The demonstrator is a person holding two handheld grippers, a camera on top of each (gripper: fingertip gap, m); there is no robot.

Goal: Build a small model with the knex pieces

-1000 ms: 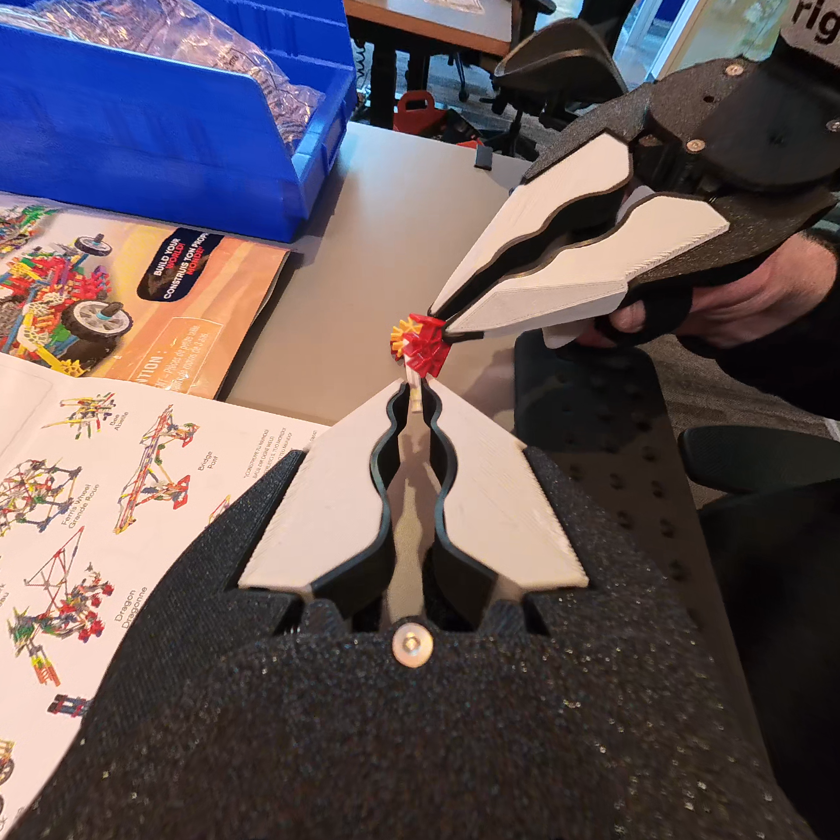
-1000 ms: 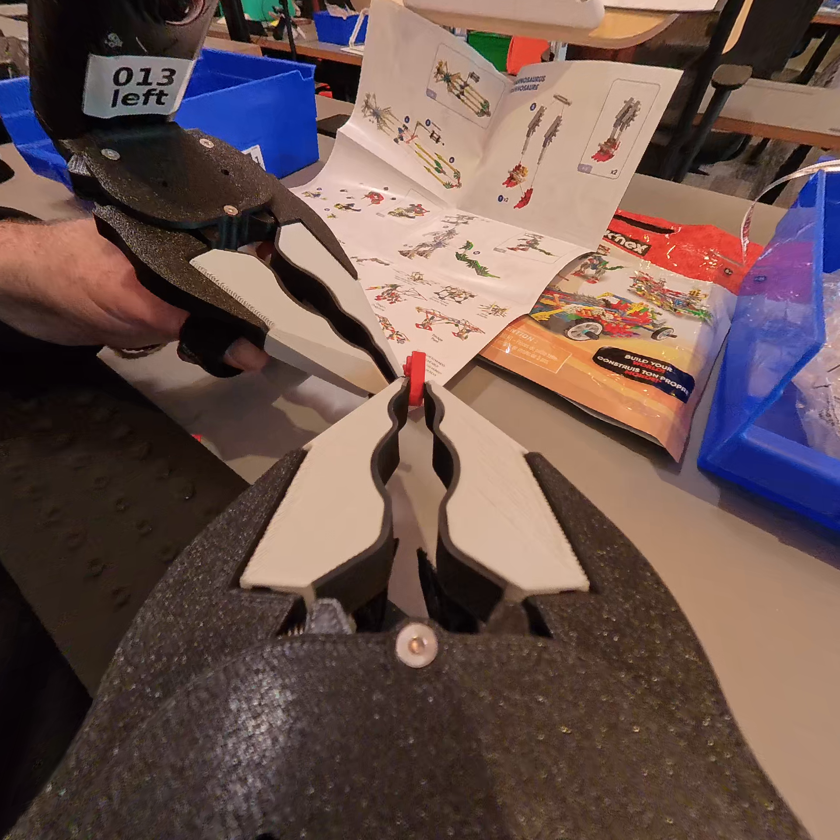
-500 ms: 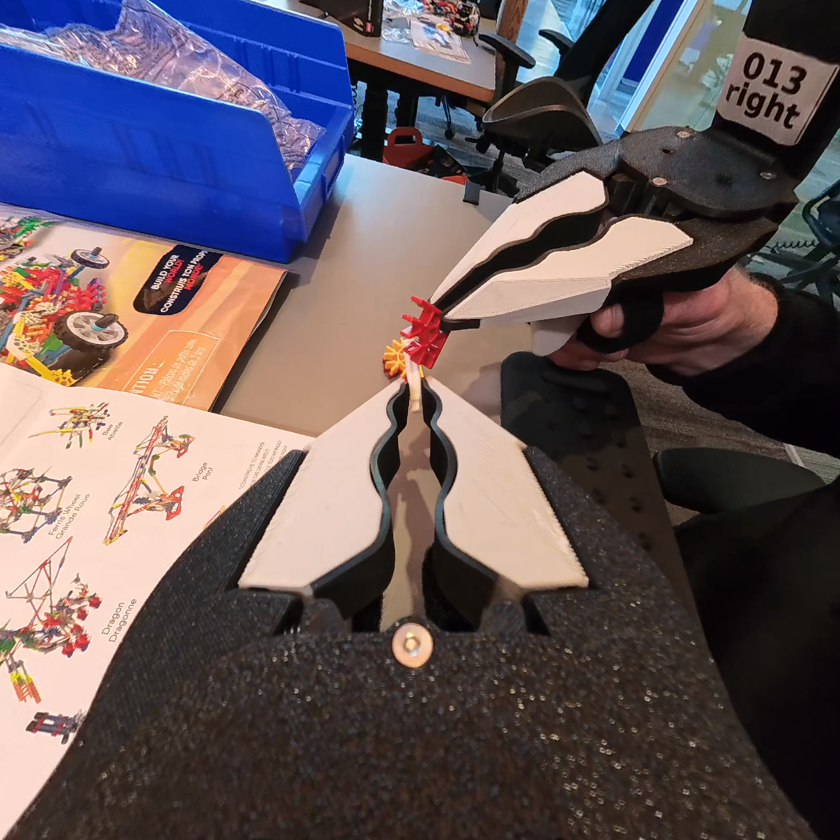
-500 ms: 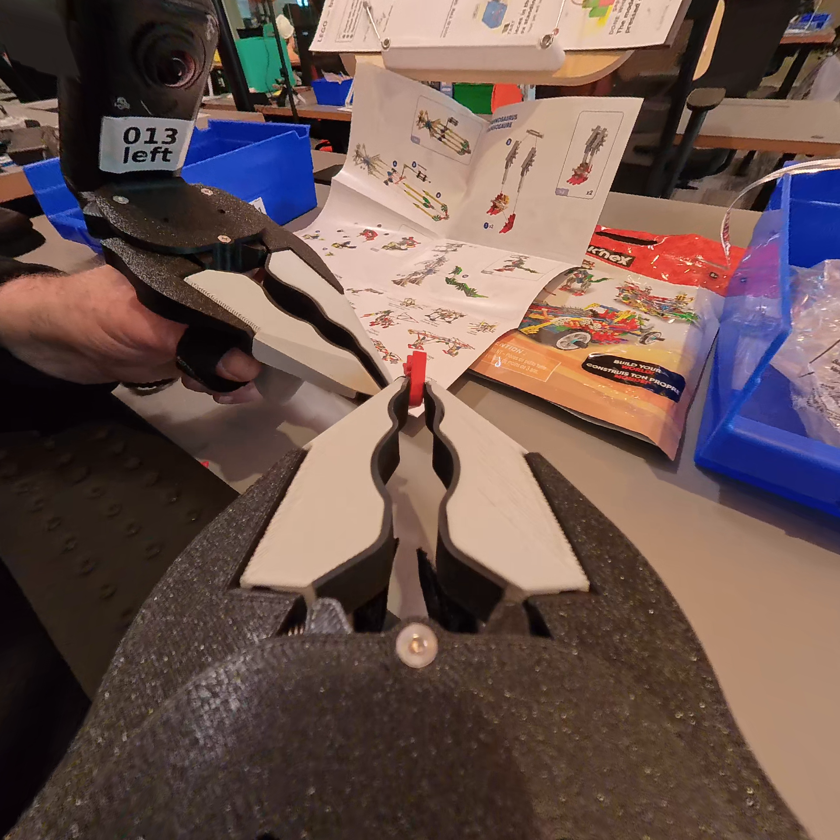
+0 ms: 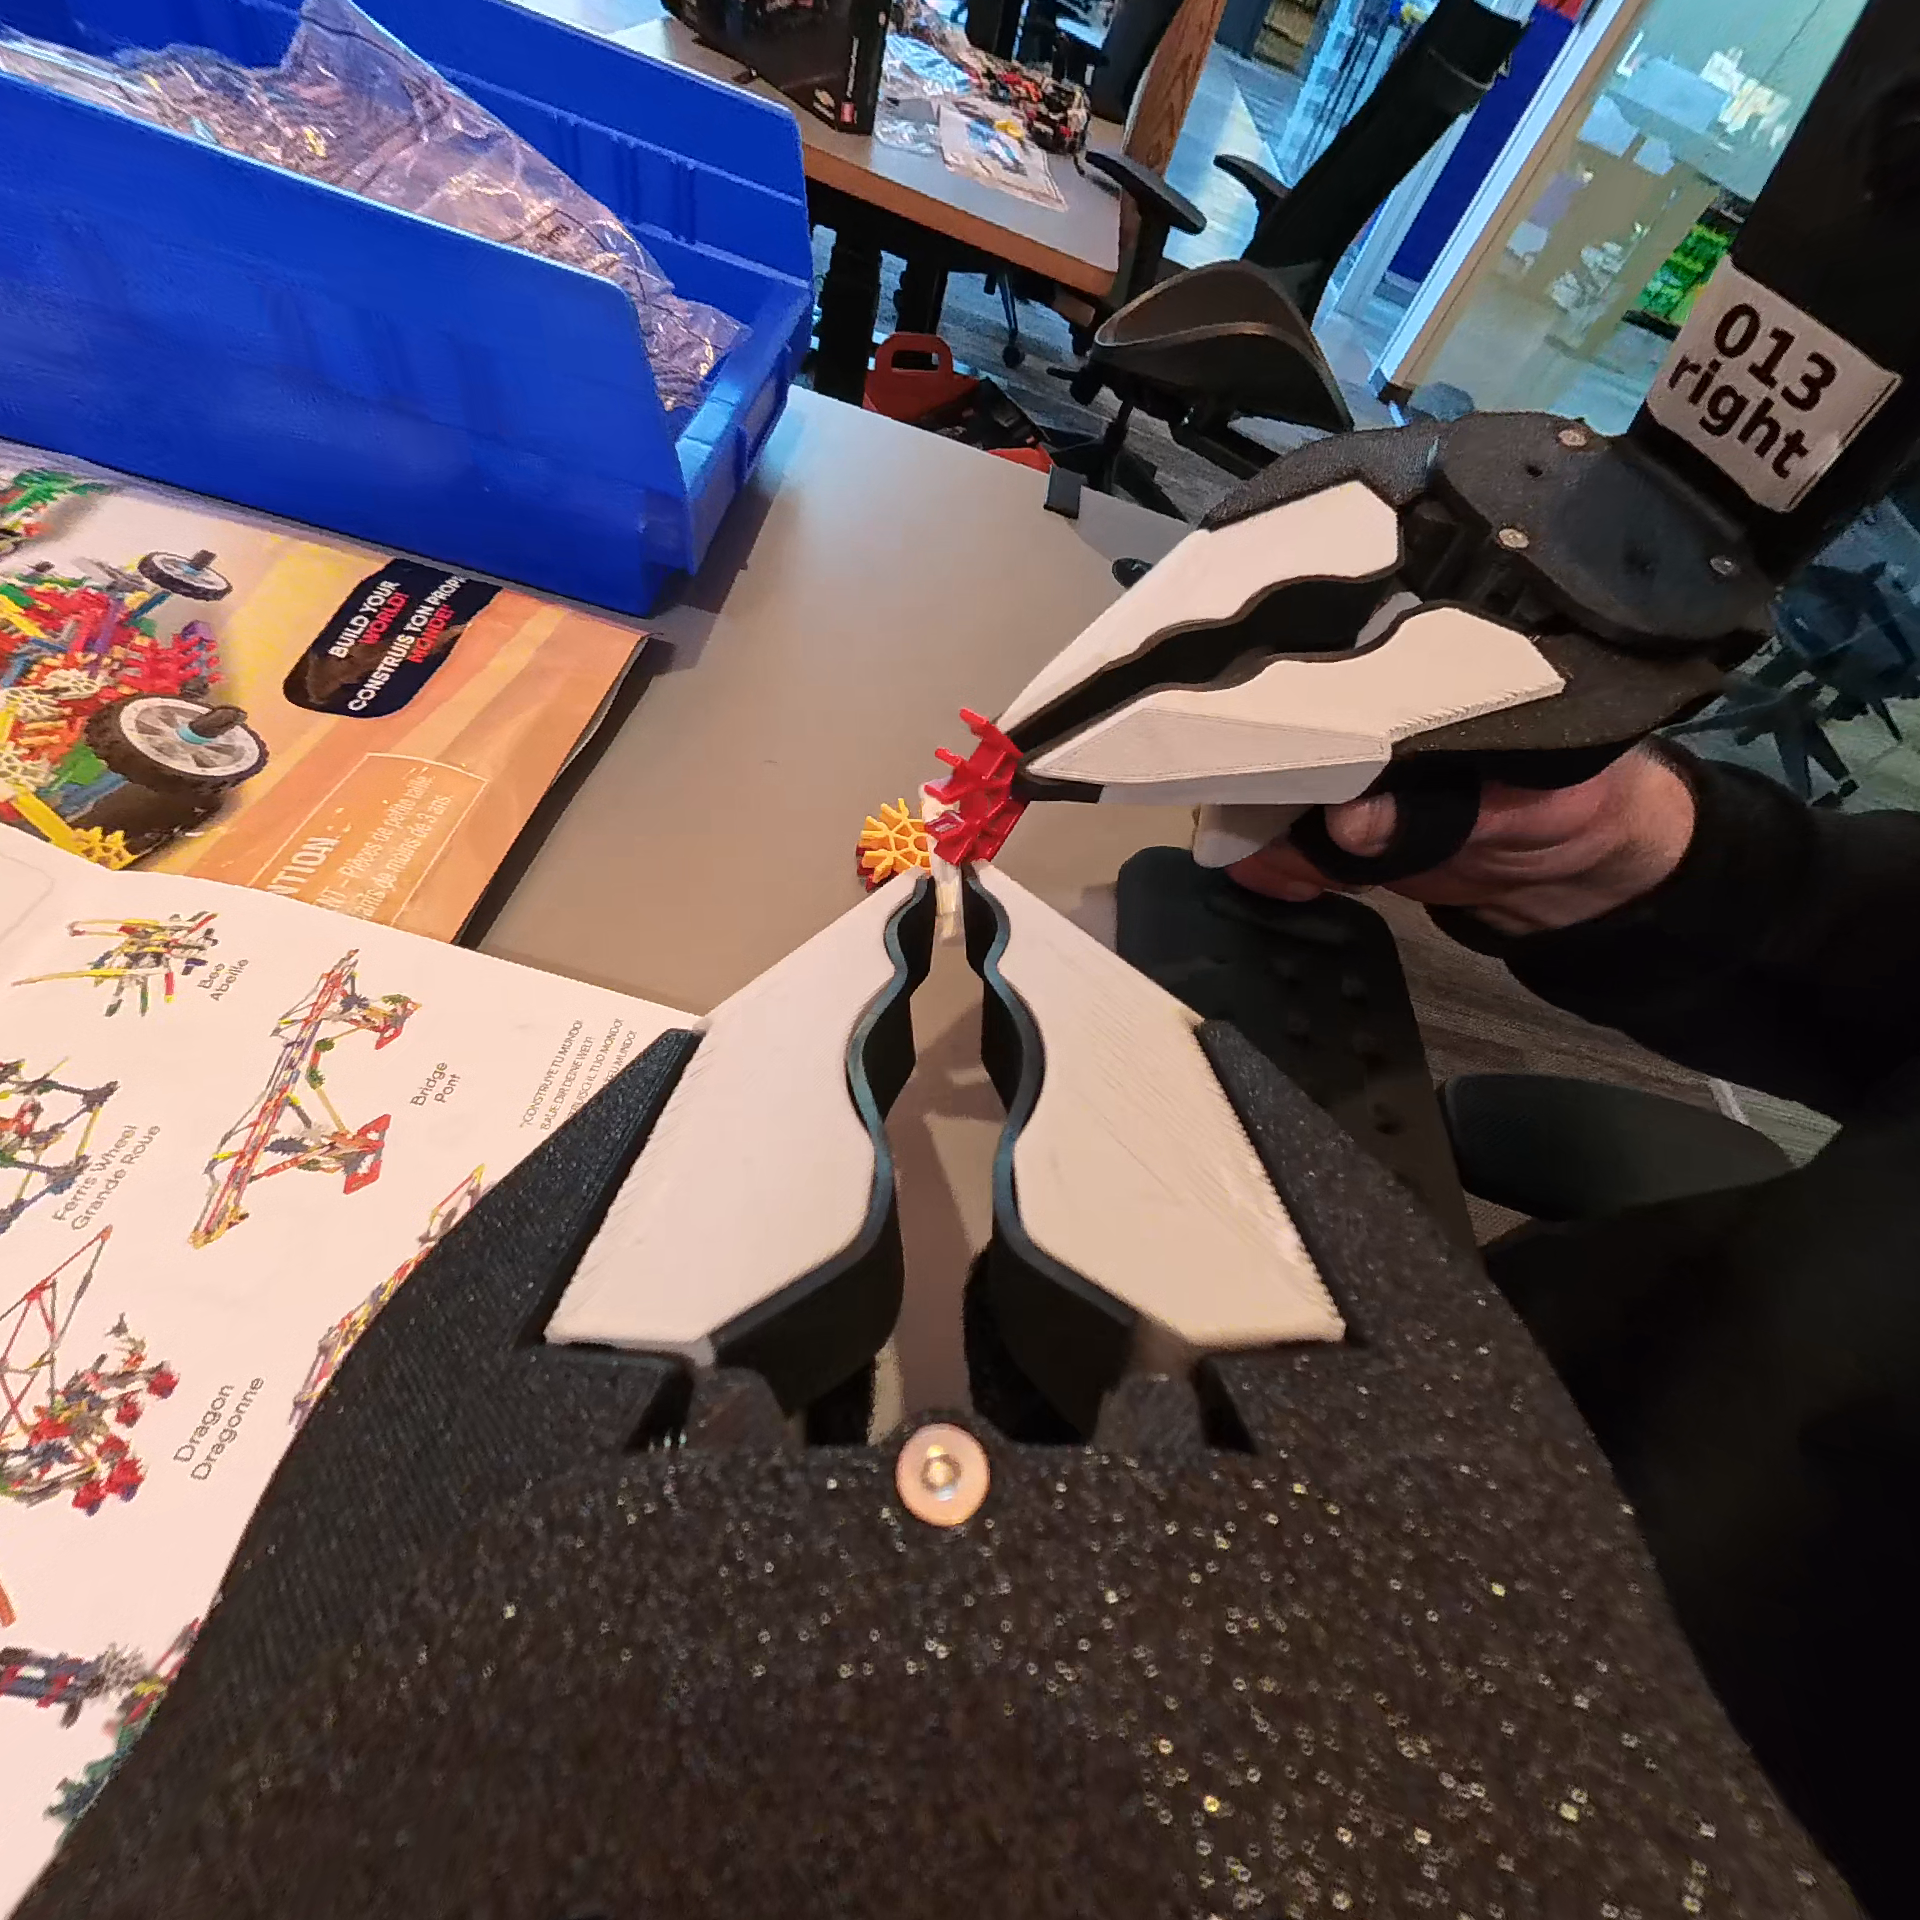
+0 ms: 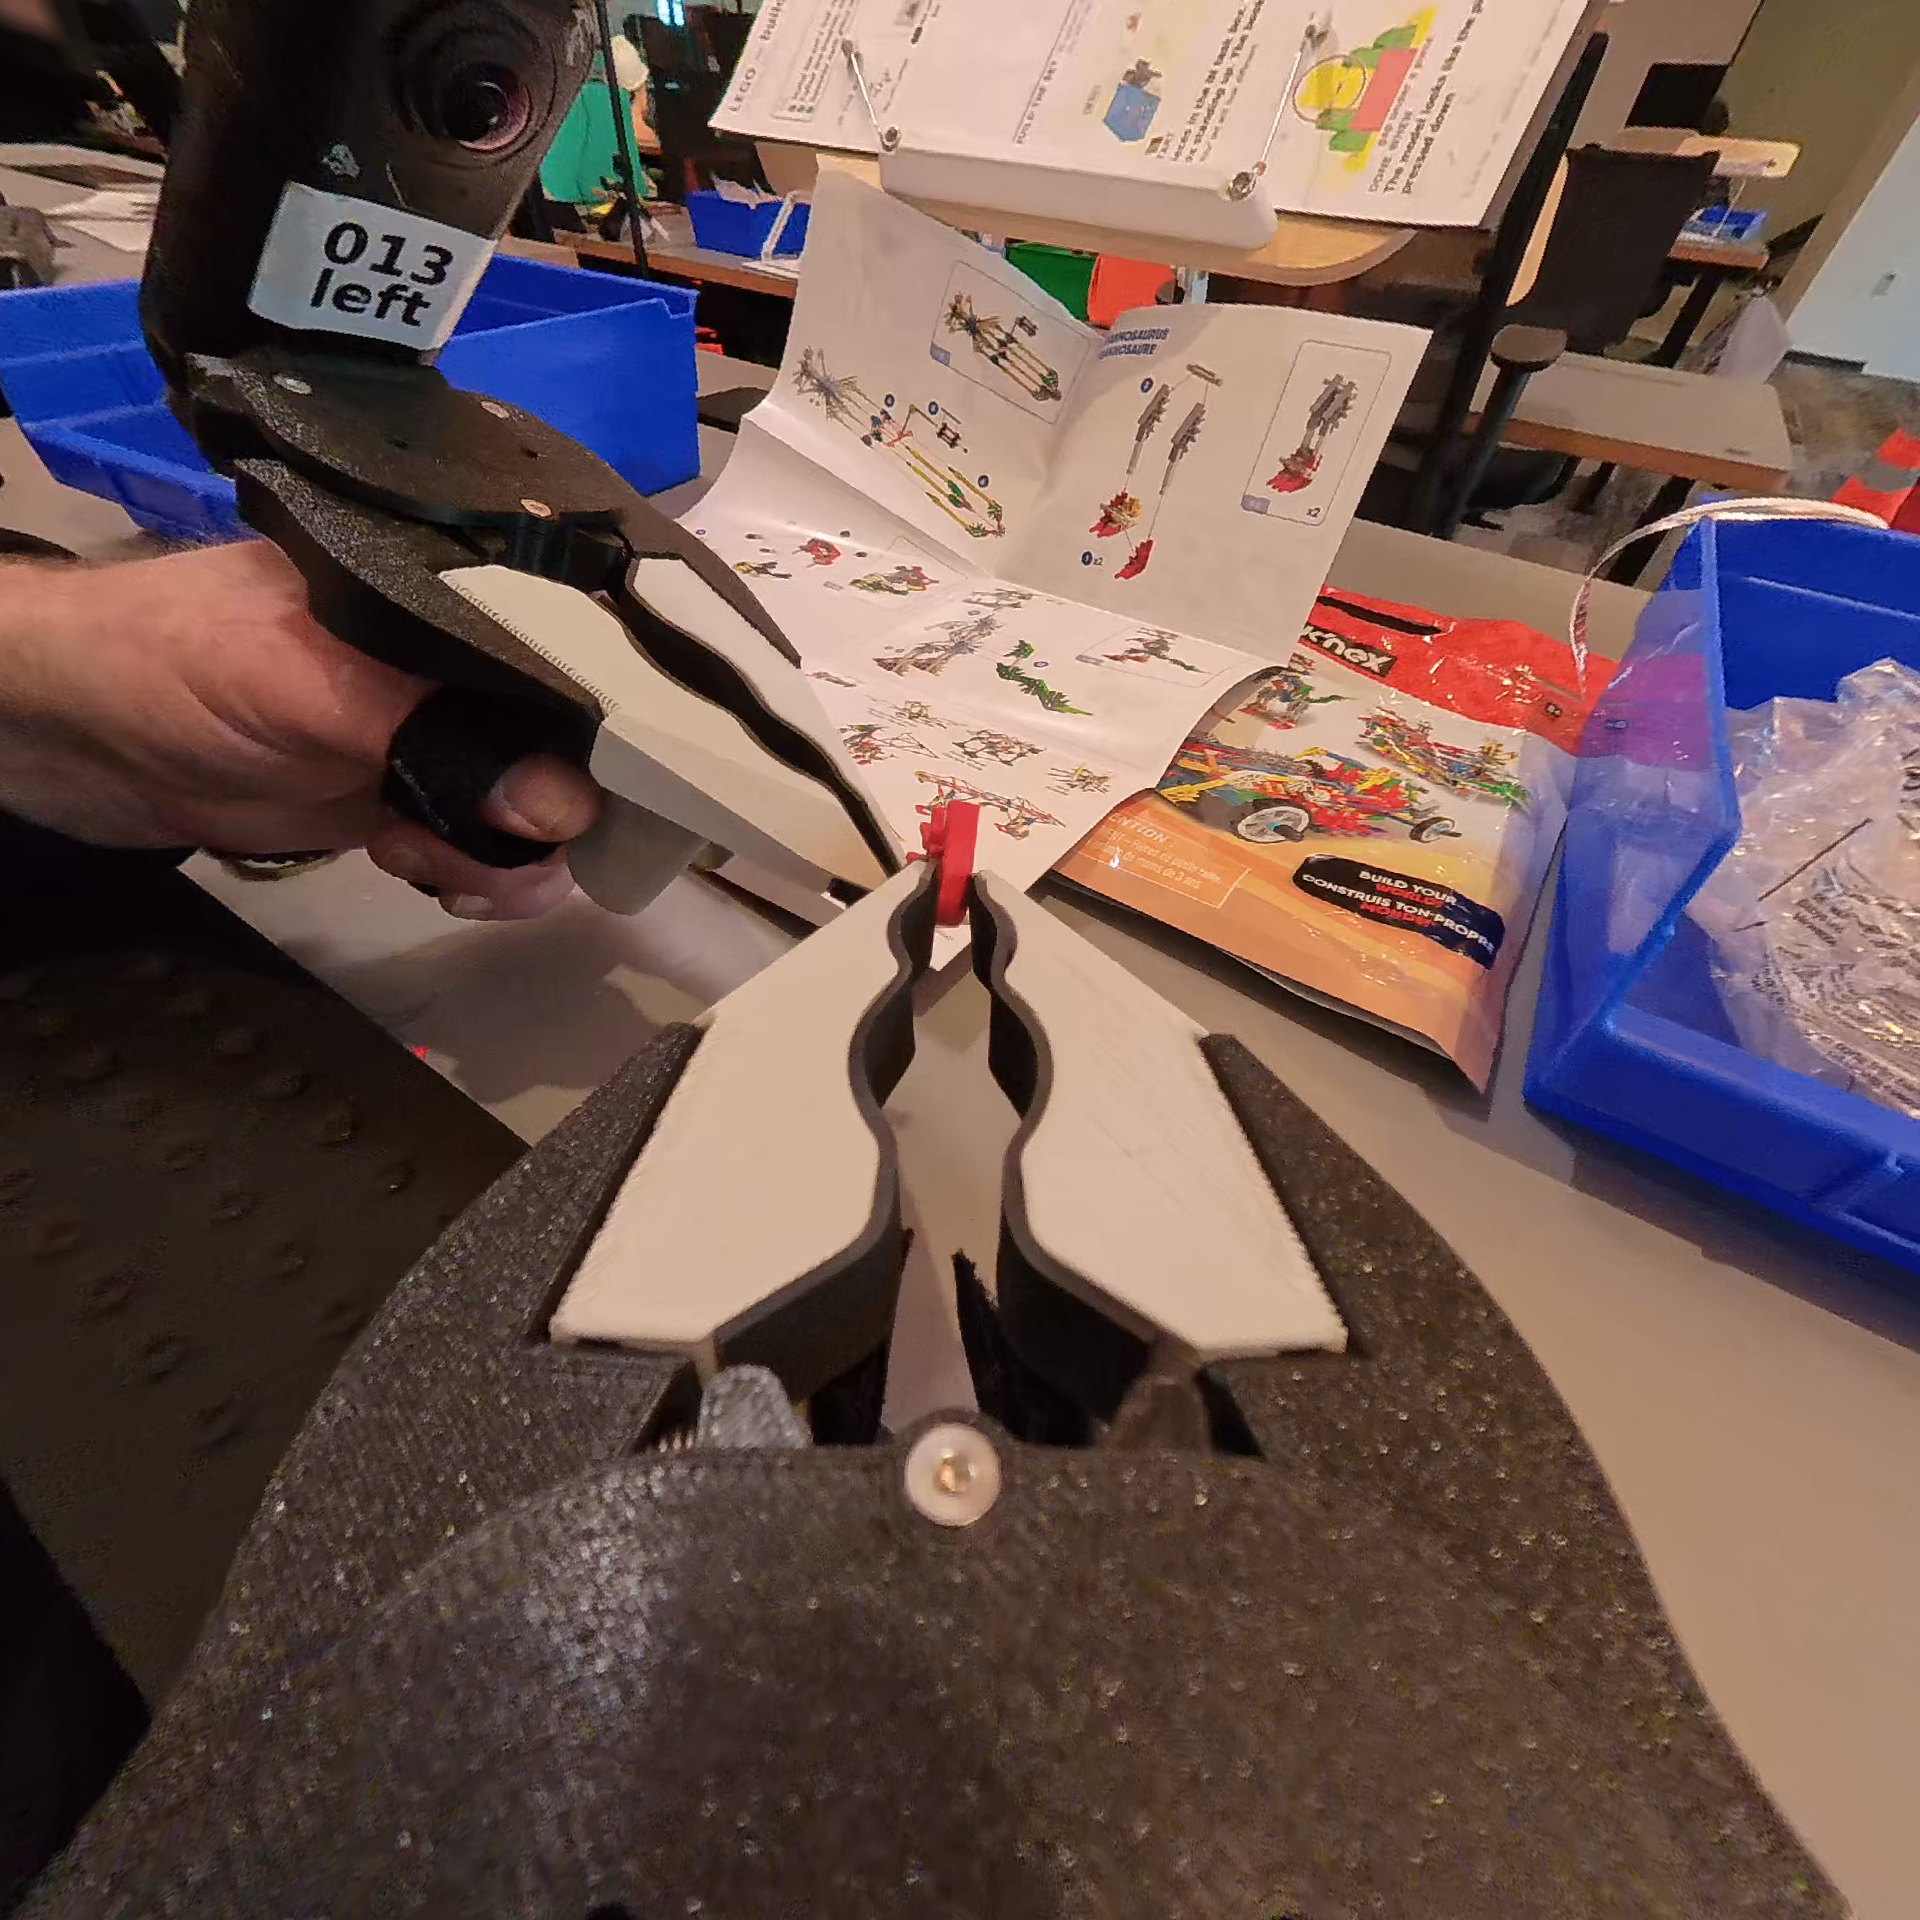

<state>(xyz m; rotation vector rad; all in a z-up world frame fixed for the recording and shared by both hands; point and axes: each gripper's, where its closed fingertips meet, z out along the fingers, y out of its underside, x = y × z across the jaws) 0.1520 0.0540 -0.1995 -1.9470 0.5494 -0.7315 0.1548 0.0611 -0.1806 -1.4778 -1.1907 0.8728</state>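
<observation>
My left gripper [image 5: 943,891] is shut on a thin white rod [image 5: 945,902] that bears a yellow snowflake-shaped connector [image 5: 896,837] at its far end. My right gripper [image 6: 948,891] is shut on a red snowflake-shaped connector [image 6: 952,854]. In the left wrist view the right gripper [image 5: 1013,774] comes in from the right and holds the red connector [image 5: 975,790] against the rod's tip, next to the yellow one. In the right wrist view the left gripper [image 6: 878,857] comes in from the left, its tips meeting mine. Both are held above the grey table [image 5: 831,665].
An open instruction booklet [image 5: 260,1091] and a colourful toy bag [image 5: 312,707] lie on the table. A blue bin [image 5: 343,343] with clear plastic bags stands behind them. A second blue bin [image 6: 644,364] stands far left. A black perforated mat [image 5: 1299,1018] lies at the table's edge. Chairs and other tables stand behind. Left and right tips are no more than a few centimetres apart.
Both grippers have risen and tilted a little. The red connector has shifted up and right of the yellow one at the rod's tip. Both stay shut.
</observation>
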